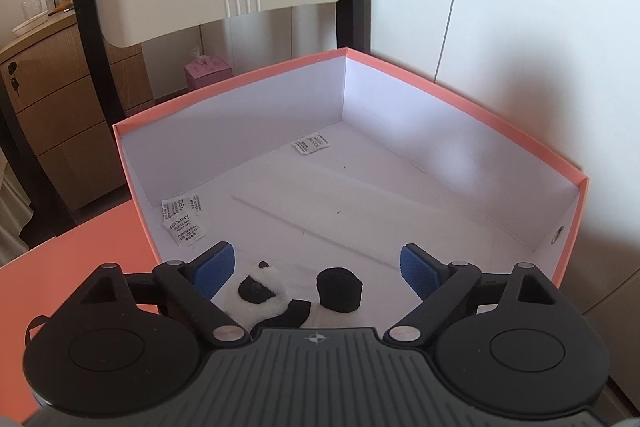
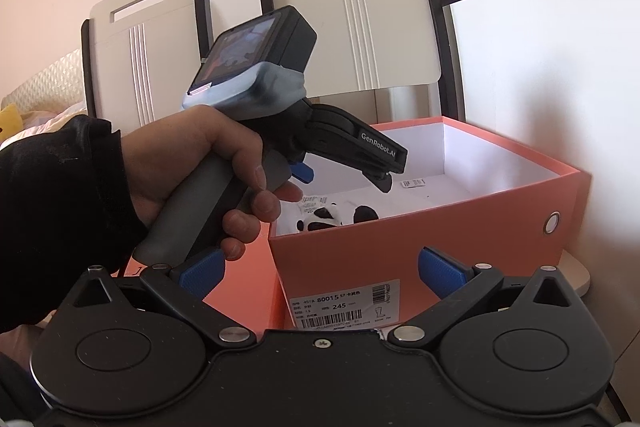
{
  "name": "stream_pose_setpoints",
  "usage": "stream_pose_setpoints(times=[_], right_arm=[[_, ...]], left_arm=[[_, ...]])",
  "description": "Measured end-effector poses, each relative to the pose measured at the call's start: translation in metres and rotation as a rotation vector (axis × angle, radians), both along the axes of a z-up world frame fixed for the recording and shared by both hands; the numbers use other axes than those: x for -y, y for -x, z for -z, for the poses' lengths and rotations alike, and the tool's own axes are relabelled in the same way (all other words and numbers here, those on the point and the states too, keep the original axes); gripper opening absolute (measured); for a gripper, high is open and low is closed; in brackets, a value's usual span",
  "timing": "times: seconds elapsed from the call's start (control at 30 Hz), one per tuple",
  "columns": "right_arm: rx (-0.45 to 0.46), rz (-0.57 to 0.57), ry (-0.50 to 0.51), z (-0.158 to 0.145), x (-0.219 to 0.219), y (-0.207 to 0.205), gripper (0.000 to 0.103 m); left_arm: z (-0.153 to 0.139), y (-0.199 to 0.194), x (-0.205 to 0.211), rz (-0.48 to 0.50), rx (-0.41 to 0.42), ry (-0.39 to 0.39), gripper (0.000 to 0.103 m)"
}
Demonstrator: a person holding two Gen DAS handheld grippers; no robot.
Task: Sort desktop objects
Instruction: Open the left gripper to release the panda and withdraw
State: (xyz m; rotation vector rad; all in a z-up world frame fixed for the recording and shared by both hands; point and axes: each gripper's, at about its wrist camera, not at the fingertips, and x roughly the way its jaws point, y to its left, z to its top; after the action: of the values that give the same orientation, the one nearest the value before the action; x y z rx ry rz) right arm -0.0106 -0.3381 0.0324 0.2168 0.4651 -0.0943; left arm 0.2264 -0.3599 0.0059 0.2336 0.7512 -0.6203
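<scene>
A black-and-white panda plush (image 1: 280, 297) lies on the white floor of an open orange shoe box (image 1: 440, 83), near its front wall. My left gripper (image 1: 318, 267) is open above the plush, its blue pads (image 1: 214, 269) wide apart and not touching it. In the right wrist view the left gripper (image 2: 344, 183) hangs over the box (image 2: 480, 227) with the plush (image 2: 336, 217) below it. My right gripper (image 2: 320, 273) is open and empty in front of the box's labelled end.
Several white desiccant packets (image 1: 182, 217) lie inside the box. The box lid (image 1: 72, 259) lies orange to the left. Two white chairs (image 2: 352, 15) stand behind the box against a white wall. A wooden cabinet (image 1: 52, 115) stands at far left.
</scene>
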Motion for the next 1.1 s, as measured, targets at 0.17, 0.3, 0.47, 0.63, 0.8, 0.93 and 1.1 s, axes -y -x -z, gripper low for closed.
stream_pose_setpoints(times=[0.17, 0.3, 0.47, 0.63, 0.8, 0.93, 1.1], right_arm=[[0.004, 0.003, -0.017, 0.0, 0.002, -0.001, 0.103], [0.007, 0.005, -0.019, 0.001, 0.001, -0.001, 0.103], [0.01, -0.005, -0.006, 0.001, -0.005, -0.003, 0.103], [0.025, -0.017, -0.004, -0.002, -0.011, -0.004, 0.103], [0.045, -0.038, -0.014, -0.004, -0.019, -0.006, 0.103], [0.058, -0.064, -0.025, -0.006, -0.028, -0.011, 0.103], [0.074, -0.097, -0.018, -0.007, -0.045, -0.018, 0.103]], left_arm=[[-0.021, 0.011, -0.015, -0.011, 0.054, 0.035, 0.093], [-0.038, 0.023, -0.033, -0.027, 0.12, 0.051, 0.093], [-0.053, 0.035, -0.067, -0.072, 0.161, 0.086, 0.093], [-0.064, 0.046, -0.103, -0.132, 0.214, 0.089, 0.093], [-0.072, 0.056, -0.145, -0.202, 0.261, 0.108, 0.093], [-0.074, 0.069, -0.177, -0.258, 0.31, 0.114, 0.094], [-0.066, 0.086, -0.22, -0.328, 0.327, 0.146, 0.095]])
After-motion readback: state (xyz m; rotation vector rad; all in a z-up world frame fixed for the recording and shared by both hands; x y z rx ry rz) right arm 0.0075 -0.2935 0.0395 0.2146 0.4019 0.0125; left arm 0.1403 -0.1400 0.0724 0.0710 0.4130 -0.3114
